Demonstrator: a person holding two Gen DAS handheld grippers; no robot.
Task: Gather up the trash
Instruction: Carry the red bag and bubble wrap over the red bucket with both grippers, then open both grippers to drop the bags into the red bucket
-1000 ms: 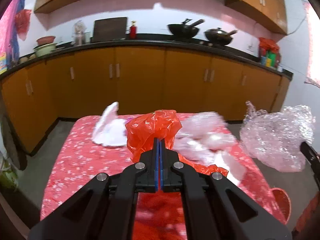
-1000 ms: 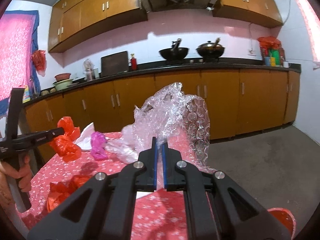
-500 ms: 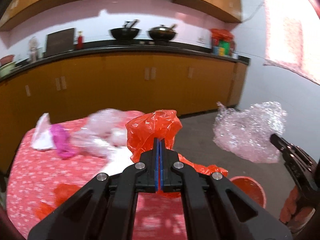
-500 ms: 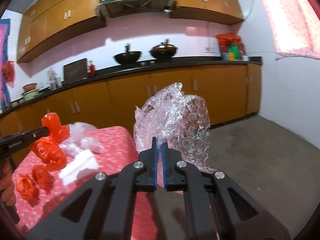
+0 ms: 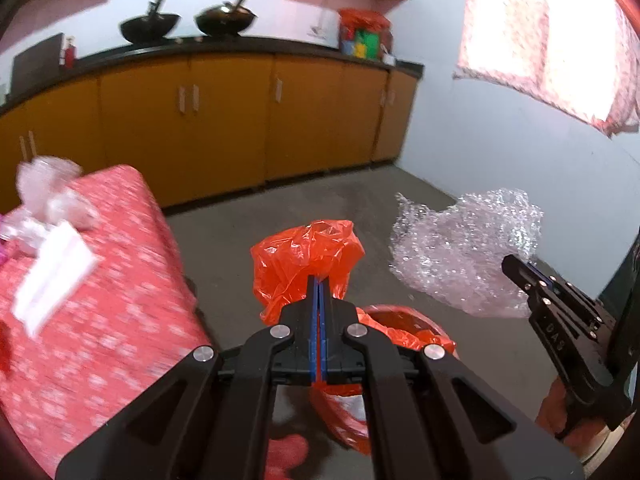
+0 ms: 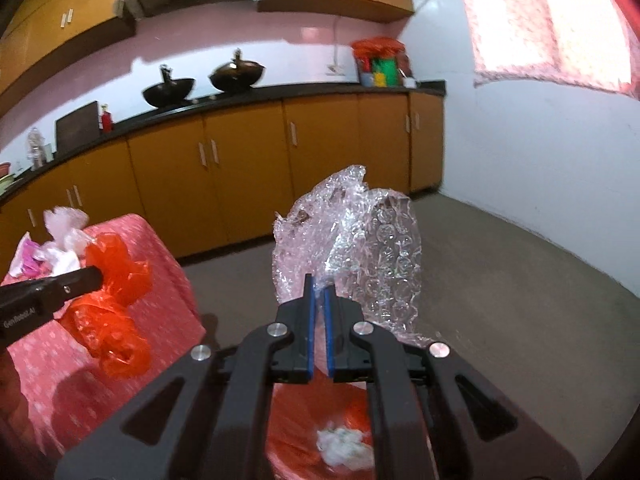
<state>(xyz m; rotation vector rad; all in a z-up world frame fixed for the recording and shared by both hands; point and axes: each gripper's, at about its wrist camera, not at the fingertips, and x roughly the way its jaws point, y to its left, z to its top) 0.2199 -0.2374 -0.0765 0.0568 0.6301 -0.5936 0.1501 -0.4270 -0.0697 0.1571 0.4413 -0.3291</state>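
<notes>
My left gripper (image 5: 319,280) is shut on a crumpled orange plastic bag (image 5: 308,260) and holds it in the air above an orange bin (image 5: 404,332) on the floor. My right gripper (image 6: 319,280) is shut on a wad of clear bubble wrap (image 6: 360,240), also held over the bin (image 6: 308,432), which holds a white scrap (image 6: 344,446). The bubble wrap (image 5: 464,252) and right gripper (image 5: 516,268) show at the right of the left wrist view. The orange bag (image 6: 116,276) and left gripper (image 6: 96,276) show at the left of the right wrist view.
A table with a red patterned cloth (image 5: 100,320) stands at the left, with a white paper (image 5: 52,276) and clear plastic trash (image 5: 48,192) on it. Orange kitchen cabinets (image 5: 224,128) line the back wall. Grey floor (image 6: 520,300) spreads to the right.
Both grippers have swung right, away from the table, carrying the orange bag and the bubble wrap to above the orange bin on the floor.
</notes>
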